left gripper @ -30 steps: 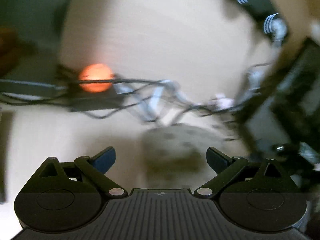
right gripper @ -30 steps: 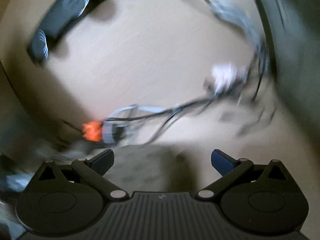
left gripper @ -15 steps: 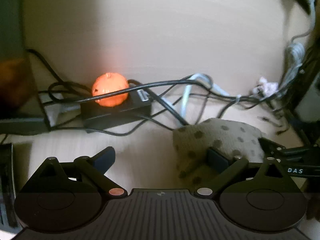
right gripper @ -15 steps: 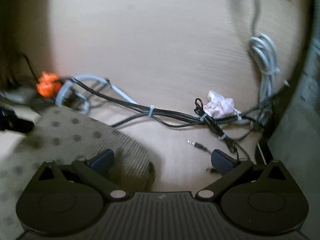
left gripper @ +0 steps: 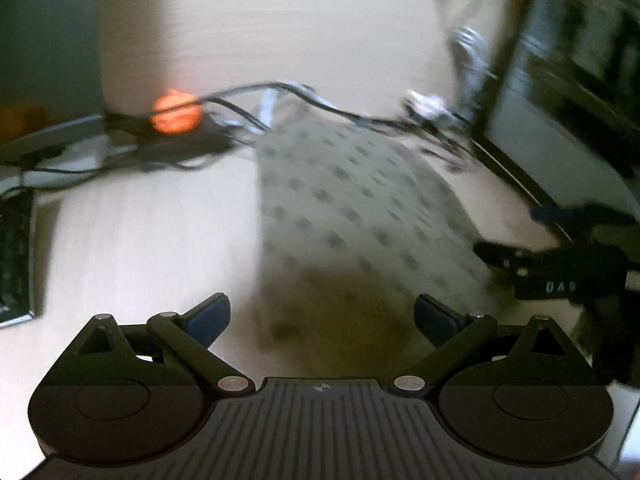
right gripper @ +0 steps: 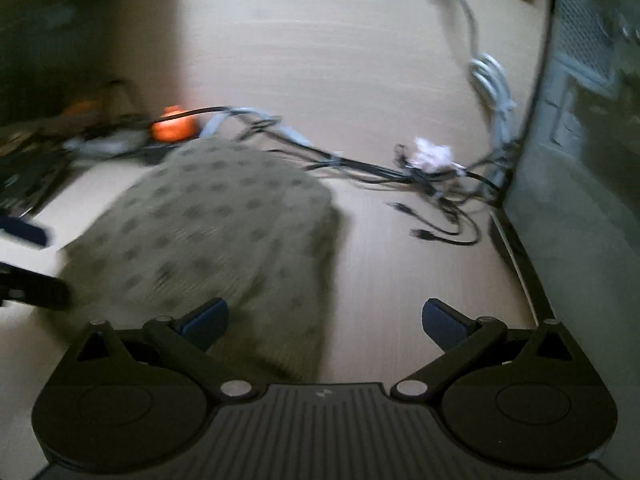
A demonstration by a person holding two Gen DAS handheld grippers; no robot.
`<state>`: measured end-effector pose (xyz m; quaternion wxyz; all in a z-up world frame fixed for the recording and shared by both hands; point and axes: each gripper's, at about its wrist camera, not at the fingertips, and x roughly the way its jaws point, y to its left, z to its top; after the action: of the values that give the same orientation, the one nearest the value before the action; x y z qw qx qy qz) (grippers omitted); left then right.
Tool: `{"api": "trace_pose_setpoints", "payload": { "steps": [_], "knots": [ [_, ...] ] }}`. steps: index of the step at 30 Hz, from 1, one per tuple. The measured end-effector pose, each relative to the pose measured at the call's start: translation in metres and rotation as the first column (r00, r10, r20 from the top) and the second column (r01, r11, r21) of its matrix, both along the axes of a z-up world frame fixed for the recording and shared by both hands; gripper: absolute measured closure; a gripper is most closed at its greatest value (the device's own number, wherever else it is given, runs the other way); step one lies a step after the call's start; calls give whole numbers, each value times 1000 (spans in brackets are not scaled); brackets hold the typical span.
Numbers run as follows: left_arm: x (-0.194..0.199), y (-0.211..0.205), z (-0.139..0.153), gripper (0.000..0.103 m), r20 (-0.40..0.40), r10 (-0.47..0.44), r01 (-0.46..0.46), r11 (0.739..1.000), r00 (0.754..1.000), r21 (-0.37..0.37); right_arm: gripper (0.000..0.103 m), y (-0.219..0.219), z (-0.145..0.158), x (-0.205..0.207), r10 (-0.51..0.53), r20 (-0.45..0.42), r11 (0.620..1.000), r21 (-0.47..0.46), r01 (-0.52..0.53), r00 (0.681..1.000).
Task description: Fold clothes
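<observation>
A pale wood-grain table (right gripper: pixel 360 52) fills both views, with its far part running up toward a dark edge. On the right stands a grey computer case (right gripper: pixel 580 184), its side panel upright against the table's right edge. The next largest thing is the garment (left gripper: pixel 352 208), an olive-beige cloth with darker dots, lying spread on the middle of the table; in the right wrist view the same cloth (right gripper: pixel 224 220) sits to the left of centre, with a ribbed band along its near edge. Both pictures are smeared by motion, so its folds cannot be made out. The left gripper (left gripper: pixel 322 316) hangs over the near edge of the cloth with its blue-tipped fingers set wide apart and nothing between them. The right gripper (right gripper: pixel 324 318) is also spread wide and empty, its left finger over the cloth's near right corner and its right finger over bare table; seen from the left wrist, it (left gripper: pixel 520 236) reaches in from the right, beside the cloth's right edge. At the far left lies a dark keyboard (left gripper: pixel 16 256). Behind the garment a tangle of black and grey cables (right gripper: pixel 400 168) runs across the table, touching the cloth's far edge. Among them sits a small orange ball-like thing (left gripper: pixel 175 114) on a black box, and farther right a crumpled white paper wad (right gripper: pixel 434 154).
</observation>
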<state>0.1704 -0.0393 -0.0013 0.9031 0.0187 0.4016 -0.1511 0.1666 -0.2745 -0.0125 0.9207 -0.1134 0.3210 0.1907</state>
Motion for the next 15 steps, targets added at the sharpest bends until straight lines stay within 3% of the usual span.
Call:
{"api": "trace_pose_setpoints", "payload": {
  "steps": [3,7,12,15],
  "knots": [
    [-6,-8,-9,2,-8,-54,54,995,999,89,0,15,-7,-4,100,-70,994,-31,-102,993],
    [9,-5,-22,1,-11,13,-11,979,1000,205,0,41,-24,10,101,-59,988,-114,-108,993],
    [24,3,-24,1,5,92,-91,966,996,243,0,55,-30,30,23,-57,995,-94,-28,998],
    [16,7,-25,2,12,154,-153,966,988,209,0,54,-33,18,-58,-58,996,-74,54,997]
  ]
}}
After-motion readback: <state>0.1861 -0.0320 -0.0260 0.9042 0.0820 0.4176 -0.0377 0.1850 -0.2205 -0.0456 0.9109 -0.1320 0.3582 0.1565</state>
